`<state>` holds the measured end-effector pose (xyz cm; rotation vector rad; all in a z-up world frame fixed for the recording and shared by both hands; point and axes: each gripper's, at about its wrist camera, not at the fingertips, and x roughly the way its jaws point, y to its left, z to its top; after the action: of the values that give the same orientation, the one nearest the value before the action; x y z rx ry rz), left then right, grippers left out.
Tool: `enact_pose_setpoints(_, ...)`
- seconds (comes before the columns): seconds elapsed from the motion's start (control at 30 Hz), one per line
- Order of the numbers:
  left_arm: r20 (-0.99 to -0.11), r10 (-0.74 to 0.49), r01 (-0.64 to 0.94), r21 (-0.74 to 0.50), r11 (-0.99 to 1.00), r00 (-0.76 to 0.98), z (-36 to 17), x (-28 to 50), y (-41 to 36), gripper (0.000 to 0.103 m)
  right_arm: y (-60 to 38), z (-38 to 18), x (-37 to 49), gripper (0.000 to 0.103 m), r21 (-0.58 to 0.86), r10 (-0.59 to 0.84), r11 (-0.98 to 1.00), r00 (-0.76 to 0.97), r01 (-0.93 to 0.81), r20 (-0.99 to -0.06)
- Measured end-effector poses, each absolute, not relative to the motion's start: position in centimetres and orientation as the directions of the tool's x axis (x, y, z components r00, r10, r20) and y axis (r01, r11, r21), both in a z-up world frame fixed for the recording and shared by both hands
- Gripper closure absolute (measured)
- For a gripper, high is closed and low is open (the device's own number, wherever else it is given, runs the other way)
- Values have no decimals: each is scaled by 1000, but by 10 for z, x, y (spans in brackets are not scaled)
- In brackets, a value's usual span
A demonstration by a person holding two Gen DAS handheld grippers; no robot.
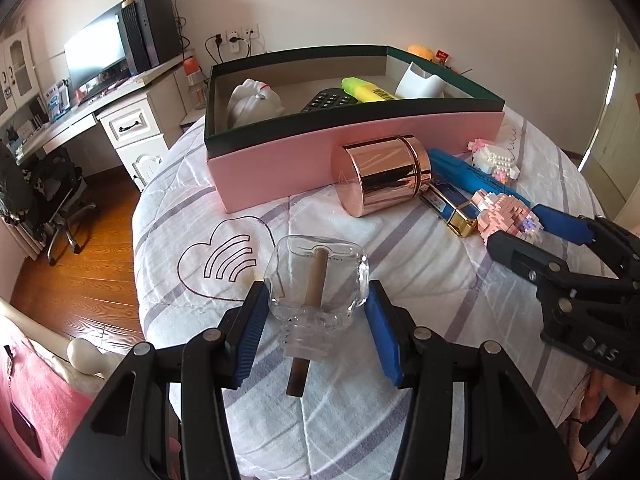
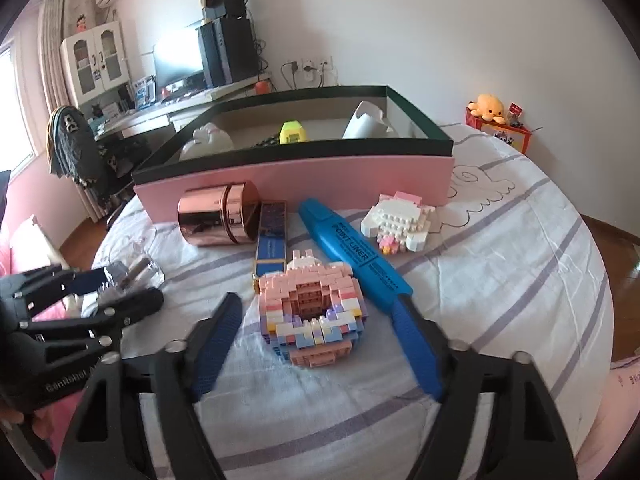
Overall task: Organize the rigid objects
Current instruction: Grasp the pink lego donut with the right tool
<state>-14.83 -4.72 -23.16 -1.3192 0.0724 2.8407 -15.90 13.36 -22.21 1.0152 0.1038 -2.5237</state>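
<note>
A clear glass bottle [image 1: 318, 280] with a brown stick in it lies on the bed between the fingers of my left gripper [image 1: 316, 312]; the pads stand close on both sides and I cannot tell if they grip it. It also shows in the right wrist view [image 2: 136, 274]. My right gripper [image 2: 316, 320] is open around a pink brick model [image 2: 310, 312], which also shows in the left wrist view [image 1: 508, 216]. A pink box with a dark rim [image 1: 280, 160] holds a white figure [image 1: 252, 100], a calculator [image 1: 324, 100], a yellow highlighter [image 1: 368, 90] and a white cup [image 1: 420, 82].
On the striped bedspread in front of the box lie a rose-gold tin [image 2: 218, 214], a blue and gold case [image 2: 272, 240], a big blue highlighter [image 2: 352, 252] and a white brick model [image 2: 400, 224]. A desk with a monitor [image 1: 96, 56] stands left of the bed.
</note>
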Motion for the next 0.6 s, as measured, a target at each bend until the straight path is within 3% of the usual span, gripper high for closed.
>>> enact_pose_setpoints(0.07, -764, -7, -28, 33, -999, -645, -232, -150, -48, 52, 137, -224, -158, 48, 83, -355, -907, -642, 414, -680)
enact_pose_setpoints(0.6, -744, -4, -40, 42, -998, -668, -234, -158, -44, 52, 169, -227, -157, 48, 74, -306, -931, -652, 358, -694)
